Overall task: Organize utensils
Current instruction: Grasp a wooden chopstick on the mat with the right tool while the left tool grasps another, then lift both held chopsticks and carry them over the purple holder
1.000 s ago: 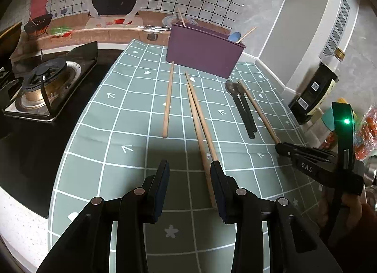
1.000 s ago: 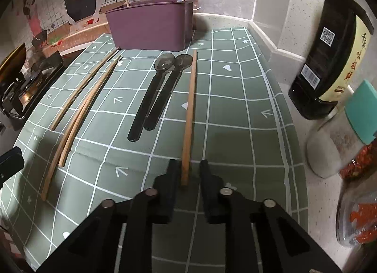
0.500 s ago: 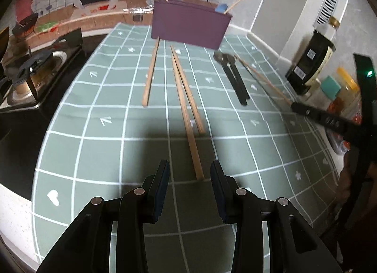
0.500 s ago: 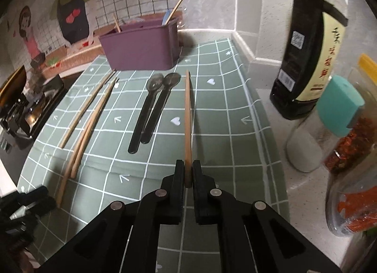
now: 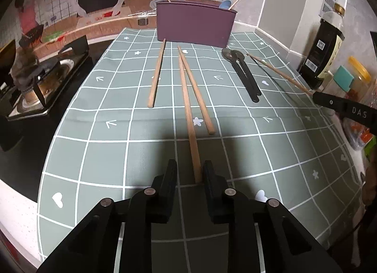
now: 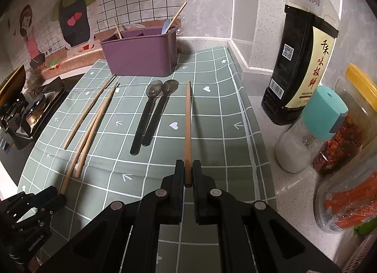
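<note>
Chopstick (image 6: 187, 126) clamped in right hand-held gripper (image 6: 187, 174), pointing toward purple holder (image 6: 141, 58); left hand-held gripper (image 5: 189, 174) closing, still apart.

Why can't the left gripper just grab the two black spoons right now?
Probably it can't yet. The left gripper already has a chopstick between its fingers, jaws just closing around it. The black spoons lie off to its right, with another chopstick lying between. It would need to deal with its chopstick first.

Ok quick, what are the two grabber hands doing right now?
Left gripper: open, jaws just closing around a chopstick.
Right gripper: shut on a lifted chopstick.
</note>
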`<state>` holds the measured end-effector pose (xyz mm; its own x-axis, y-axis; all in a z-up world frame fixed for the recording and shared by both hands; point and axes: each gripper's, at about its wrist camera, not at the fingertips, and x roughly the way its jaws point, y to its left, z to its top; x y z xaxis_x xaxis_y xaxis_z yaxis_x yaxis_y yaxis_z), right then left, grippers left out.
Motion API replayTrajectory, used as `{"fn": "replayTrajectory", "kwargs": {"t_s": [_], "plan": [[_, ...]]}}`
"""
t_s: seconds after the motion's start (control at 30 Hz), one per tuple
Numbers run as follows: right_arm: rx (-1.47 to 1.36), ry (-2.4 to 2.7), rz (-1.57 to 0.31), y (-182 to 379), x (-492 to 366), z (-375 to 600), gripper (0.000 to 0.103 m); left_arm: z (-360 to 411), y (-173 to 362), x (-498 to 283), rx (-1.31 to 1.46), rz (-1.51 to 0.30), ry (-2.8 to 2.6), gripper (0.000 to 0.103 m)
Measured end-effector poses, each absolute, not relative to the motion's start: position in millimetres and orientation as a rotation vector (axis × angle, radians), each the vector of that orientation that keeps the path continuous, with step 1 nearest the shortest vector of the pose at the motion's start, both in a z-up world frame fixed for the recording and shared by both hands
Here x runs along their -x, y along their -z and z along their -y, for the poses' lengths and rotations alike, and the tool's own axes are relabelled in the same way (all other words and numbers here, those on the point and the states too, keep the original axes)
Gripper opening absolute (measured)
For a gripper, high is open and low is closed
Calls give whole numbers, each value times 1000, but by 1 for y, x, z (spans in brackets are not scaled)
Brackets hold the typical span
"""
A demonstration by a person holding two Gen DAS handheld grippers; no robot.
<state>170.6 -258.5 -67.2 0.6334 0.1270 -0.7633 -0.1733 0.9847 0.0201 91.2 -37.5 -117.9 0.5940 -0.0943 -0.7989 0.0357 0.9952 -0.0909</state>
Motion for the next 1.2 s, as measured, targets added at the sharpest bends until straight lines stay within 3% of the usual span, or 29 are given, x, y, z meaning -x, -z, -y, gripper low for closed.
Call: {"fn": "replayTrajectory", "kwargs": {"t_s": [0.13,0.53,1.2], "plan": [[48,-174,-868,68,-171,258,7,37,118,-92,61,-930,72,8],[42,-174,-832,59,-162,255,7,13,88,-91,52,-817,51,7],[121,-149,-698,-2,-152,249,7,-20,-14,-122,5,-579,80,7]]}}
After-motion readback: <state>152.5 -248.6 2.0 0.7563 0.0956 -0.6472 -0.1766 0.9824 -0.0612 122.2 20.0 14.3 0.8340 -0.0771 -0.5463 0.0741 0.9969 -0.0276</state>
